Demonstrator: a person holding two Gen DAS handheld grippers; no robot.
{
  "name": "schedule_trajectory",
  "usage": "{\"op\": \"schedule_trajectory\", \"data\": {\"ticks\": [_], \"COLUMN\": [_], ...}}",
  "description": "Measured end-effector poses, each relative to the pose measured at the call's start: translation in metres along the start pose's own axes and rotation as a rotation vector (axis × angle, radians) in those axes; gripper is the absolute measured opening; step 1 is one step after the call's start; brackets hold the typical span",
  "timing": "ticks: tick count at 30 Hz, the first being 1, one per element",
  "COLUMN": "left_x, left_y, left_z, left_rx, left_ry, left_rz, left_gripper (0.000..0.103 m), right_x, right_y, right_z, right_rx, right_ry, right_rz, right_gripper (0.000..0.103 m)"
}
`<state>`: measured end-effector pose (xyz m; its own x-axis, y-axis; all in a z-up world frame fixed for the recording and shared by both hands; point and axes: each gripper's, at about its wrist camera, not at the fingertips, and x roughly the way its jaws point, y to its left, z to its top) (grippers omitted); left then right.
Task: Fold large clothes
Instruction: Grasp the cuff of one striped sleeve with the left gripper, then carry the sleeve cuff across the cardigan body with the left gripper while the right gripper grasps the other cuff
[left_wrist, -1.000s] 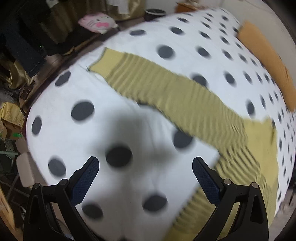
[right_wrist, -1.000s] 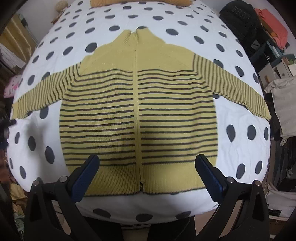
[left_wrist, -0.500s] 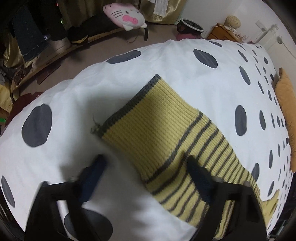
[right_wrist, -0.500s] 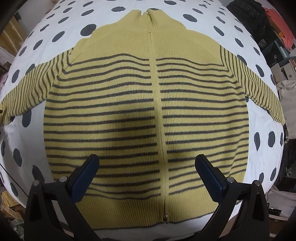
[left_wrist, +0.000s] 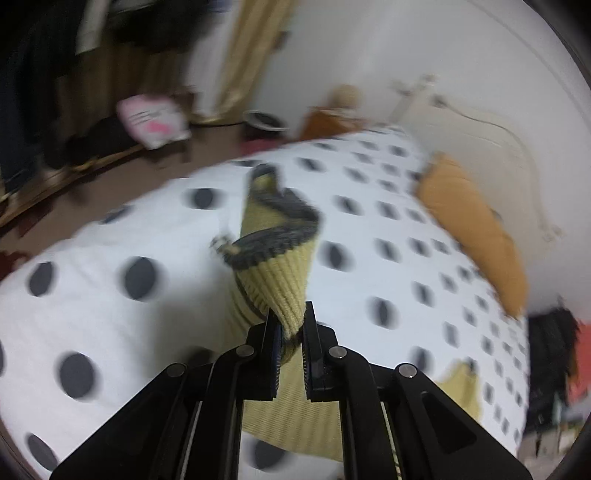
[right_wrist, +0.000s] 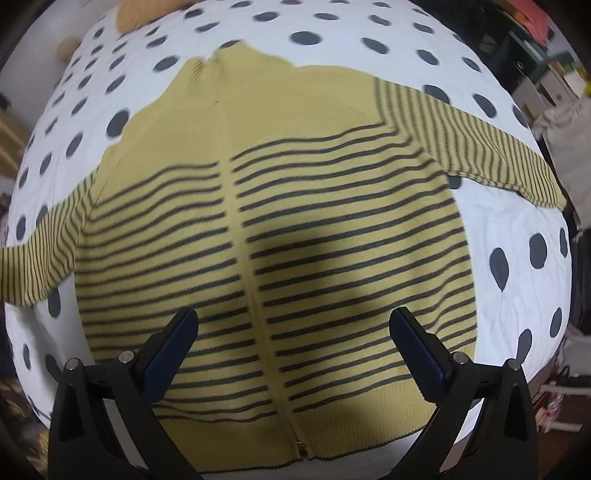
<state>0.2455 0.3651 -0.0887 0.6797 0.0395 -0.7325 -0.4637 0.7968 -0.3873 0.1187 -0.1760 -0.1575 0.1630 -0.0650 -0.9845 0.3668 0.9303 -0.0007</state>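
A yellow knit cardigan (right_wrist: 295, 206) with dark stripes lies spread, front up, on a white bed cover with dark dots (right_wrist: 517, 229), both sleeves out to the sides. My right gripper (right_wrist: 293, 325) hangs open above its lower body, straddling the zip line, touching nothing. In the left wrist view my left gripper (left_wrist: 290, 328) is closing its jaws on the sleeve cuff (left_wrist: 273, 258), which stands lifted and bunched above the bed, its dark-edged end curling up beyond the fingertips.
An orange pillow (left_wrist: 476, 229) lies at the bed's far side by the white headboard. A pink plush cushion (left_wrist: 153, 123), dark clothes and a curtain stand on the floor beyond the bed's left edge. Shelves and bags crowd the right side (right_wrist: 554, 88).
My left gripper dropped onto the sleeve end, its jaws closed on the cuff and it lifted it off the bed. My right gripper sank closer over the cardigan's body, staying open.
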Motion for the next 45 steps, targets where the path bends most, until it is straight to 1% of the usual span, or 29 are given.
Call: {"op": "schedule_trajectory", "data": {"ticks": [2,3,5,6,7,10,13,15,16,17,18,19,21,23,24,25,27,28,29,31,32,33,35,36,39,41,42,43,45], "left_x": [0.000,0.001,0.014,0.022,0.035,0.067,0.094,0.111,0.123,0.132,0.133,0.131,0.120,0.101,0.093,0.085,0.085,0.090,0.094,0.109,0.117,0.124,0.137,0.143,0.144,0.150,0.153,0.157,0.165], "left_y": [-0.080,-0.110,-0.186,-0.212,-0.246,-0.311,-0.355,-0.368,-0.370,-0.368,-0.363,-0.355,-0.336,-0.306,-0.291,-0.272,-0.240,-0.222,-0.205,-0.173,-0.158,-0.145,-0.124,-0.123,-0.128,-0.143,-0.152,-0.158,-0.162], "left_z": [-0.033,-0.051,-0.103,-0.125,-0.158,-0.240,-0.320,-0.366,-0.395,-0.410,-0.417,-0.409,-0.378,-0.331,-0.308,-0.282,-0.246,-0.226,-0.215,-0.194,-0.185,-0.178,-0.169,-0.168,-0.165,-0.174,-0.182,-0.191,-0.206], "left_rx": [0.083,0.118,0.223,0.257,0.291,0.374,0.452,0.496,0.534,0.556,0.561,0.535,0.477,0.432,0.417,0.396,0.383,0.392,0.396,0.378,0.357,0.336,0.305,0.296,0.284,0.330,0.356,0.385,0.415], "left_ry": [0.062,0.092,0.172,0.210,0.273,0.407,0.521,0.600,0.684,0.749,0.773,0.772,0.736,0.624,0.562,0.500,0.461,0.447,0.441,0.445,0.455,0.463,0.476,0.477,0.461,0.462,0.468,0.481,0.512], "left_rz": [-0.127,-0.168,-0.262,-0.290,-0.327,-0.368,-0.386,-0.373,-0.350,-0.316,-0.303,-0.339,-0.365,-0.341,-0.317,-0.285,-0.221,-0.137,-0.083,0.014,0.041,0.054,0.089,0.101,0.073,0.053,0.051,0.049,0.066], "left_gripper": [0.008,0.008,0.008,0.008,0.008,0.008,0.008,0.011,0.017,0.019,0.019,0.020,0.036,0.079,0.085,0.085,0.085,0.085,0.085,0.085,0.085,0.085,0.085,0.085,0.085,0.085,0.085,0.085,0.085], "right_x": [-0.005,-0.008,-0.013,-0.016,-0.017,-0.017,-0.016,-0.013,-0.011,-0.008,-0.004,0.001,0.011,0.020,0.031,0.039,0.060,0.070,0.084,0.107,0.117,0.126,0.125,0.118,0.091,0.084,0.091,0.103,0.127], "right_y": [-0.022,-0.038,-0.058,-0.075,-0.086,-0.126,-0.168,-0.190,-0.196,-0.200,-0.205,-0.206,-0.202,-0.189,-0.177,-0.169,-0.145,-0.135,-0.125,-0.108,-0.101,-0.093,-0.084,-0.081,-0.082,-0.087,-0.092,-0.099,-0.109], "right_z": [0.007,0.011,0.015,0.018,0.020,0.026,0.030,0.035,0.038,0.041,0.046,0.052,0.066,0.077,0.086,0.092,0.107,0.113,0.119,0.126,0.129,0.131,0.134,0.136,0.145,0.153,0.159,0.163,0.169], "right_rx": [0.056,0.090,0.125,0.150,0.165,0.220,0.278,0.308,0.315,0.319,0.322,0.320,0.294,0.269,0.252,0.245,0.215,0.197,0.188,0.161,0.141,0.112,0.061,0.021,-0.048,-0.071,-0.073,-0.051,-0.003], "right_ry": [-0.015,-0.026,-0.044,-0.060,-0.068,-0.082,-0.096,-0.108,-0.113,-0.115,-0.116,-0.121,-0.122,-0.121,-0.101,-0.085,-0.055,-0.034,-0.014,0.020,0.042,0.058,0.027,0.003,-0.074,-0.103,-0.092,-0.065,-0.003], "right_rz": [0.017,0.025,0.028,0.027,0.026,0.031,0.034,0.041,0.048,0.056,0.072,0.103,0.178,0.242,0.303,0.337,0.380,0.377,0.356,0.334,0.321,0.318,0.306,0.288,0.241,0.170,0.111,0.096,0.129], "right_gripper": [0.103,0.103,0.103,0.103,0.103,0.103,0.103,0.103,0.103,0.103,0.103,0.103,0.102,0.101,0.101,0.100,0.100,0.100,0.095,0.072,0.035,0.010,0.009,0.009,0.009,0.009,0.009,0.009,0.010]}}
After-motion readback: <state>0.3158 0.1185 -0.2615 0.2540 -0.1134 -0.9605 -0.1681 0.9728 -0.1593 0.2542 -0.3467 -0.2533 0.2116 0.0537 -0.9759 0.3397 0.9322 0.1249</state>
